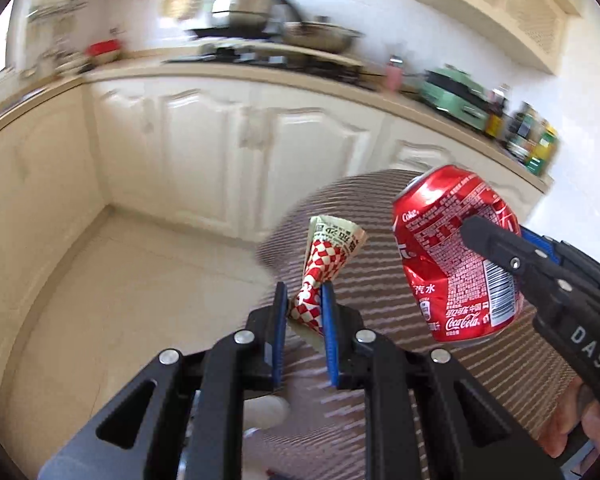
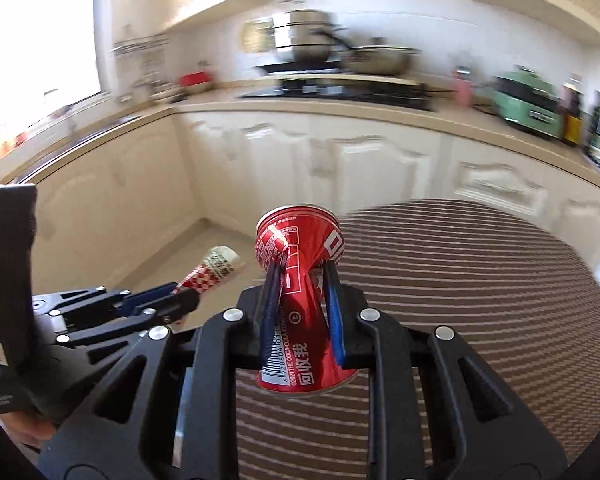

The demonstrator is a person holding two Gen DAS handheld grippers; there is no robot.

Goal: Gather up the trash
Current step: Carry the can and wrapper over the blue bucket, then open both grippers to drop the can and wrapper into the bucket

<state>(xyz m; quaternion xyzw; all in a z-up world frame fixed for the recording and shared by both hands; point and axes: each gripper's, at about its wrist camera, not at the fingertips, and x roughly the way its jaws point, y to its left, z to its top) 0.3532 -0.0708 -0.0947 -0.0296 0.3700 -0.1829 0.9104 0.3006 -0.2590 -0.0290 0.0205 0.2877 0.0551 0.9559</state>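
My left gripper is shut on a crumpled red-and-white checked paper wrapper and holds it in the air. It also shows in the right wrist view, with the left gripper at lower left. My right gripper is shut on a dented red Coca-Cola can, squeezed at its waist. The can also shows in the left wrist view, to the right of the wrapper, with one right finger pressed on it.
A round brown-striped surface lies below both grippers; it also shows in the left wrist view. Cream kitchen cabinets and a counter with pots, a green appliance and bottles run behind. Pale tiled floor lies to the left.
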